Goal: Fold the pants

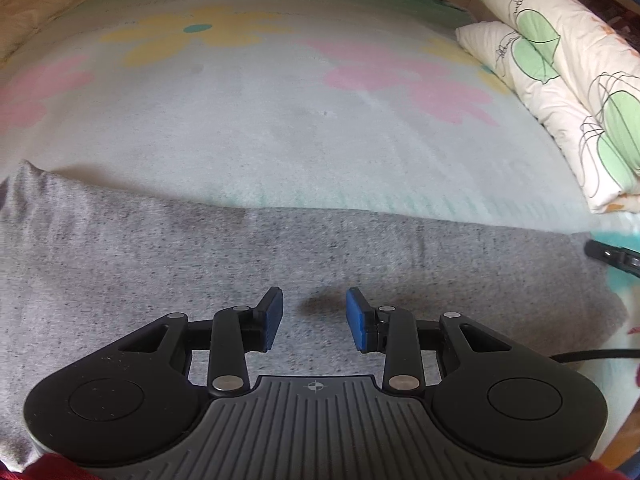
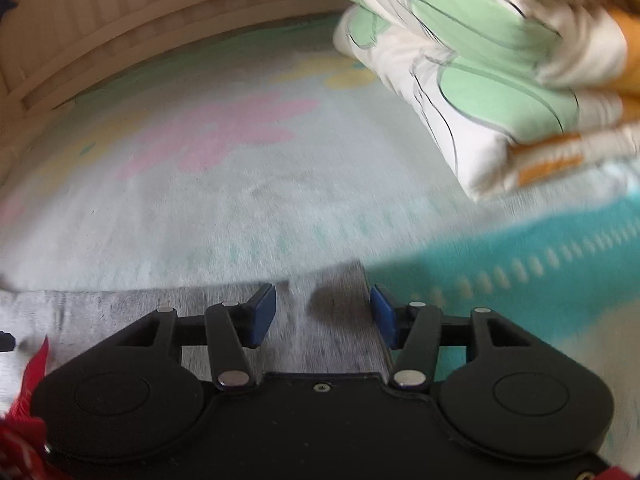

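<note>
My left tongs point(image 1: 314, 316) hang spread over the middle of the grey pants point(image 1: 280, 260), gripping nothing. My right tongs point(image 2: 322, 314) are spread too, over the pants' end edge, with cloth below them but not pinched. The pants lie flat across the near side of the bed point(image 1: 280, 128). The risk I see: the right view is blurred, so a hurried pinch may catch one layer only, or the bedcover, and skew the fold.

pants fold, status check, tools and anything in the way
Left tool open over the grey pants, gripping nothing. Right tool open at the pants' edge. Folded quilt lies beyond, clear of the pants.
</note>
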Action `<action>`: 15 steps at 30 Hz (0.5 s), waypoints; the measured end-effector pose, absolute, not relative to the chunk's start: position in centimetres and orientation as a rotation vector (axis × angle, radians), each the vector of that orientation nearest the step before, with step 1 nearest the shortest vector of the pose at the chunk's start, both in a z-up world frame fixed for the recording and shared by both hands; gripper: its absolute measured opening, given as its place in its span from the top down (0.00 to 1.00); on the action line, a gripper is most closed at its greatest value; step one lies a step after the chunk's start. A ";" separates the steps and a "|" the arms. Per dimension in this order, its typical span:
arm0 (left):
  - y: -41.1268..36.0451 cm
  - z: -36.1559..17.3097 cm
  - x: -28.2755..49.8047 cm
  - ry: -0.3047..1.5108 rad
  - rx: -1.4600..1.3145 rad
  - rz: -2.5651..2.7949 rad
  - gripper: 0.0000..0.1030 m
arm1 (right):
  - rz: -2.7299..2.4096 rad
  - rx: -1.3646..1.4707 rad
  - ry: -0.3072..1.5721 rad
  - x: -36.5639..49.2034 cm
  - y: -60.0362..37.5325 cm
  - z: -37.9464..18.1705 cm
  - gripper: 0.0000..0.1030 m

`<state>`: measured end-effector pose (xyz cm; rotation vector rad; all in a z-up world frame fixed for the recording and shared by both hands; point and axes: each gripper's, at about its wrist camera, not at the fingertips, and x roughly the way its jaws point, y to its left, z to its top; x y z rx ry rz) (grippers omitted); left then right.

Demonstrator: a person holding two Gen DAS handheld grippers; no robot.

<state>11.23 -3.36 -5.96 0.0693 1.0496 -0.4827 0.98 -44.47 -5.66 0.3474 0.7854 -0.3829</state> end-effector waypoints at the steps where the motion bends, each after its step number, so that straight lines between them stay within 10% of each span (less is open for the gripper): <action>1: -3.3 -5.9 11.2 1.047 0.072 -0.477 0.67 | -0.371 0.373 0.799 0.7 -44.7 -5.8 0.42; 15: -1.8 -6.8 10.7 1.079 0.107 -0.420 0.68 | -0.346 0.482 0.920 -1.1 -45.6 -6.2 0.42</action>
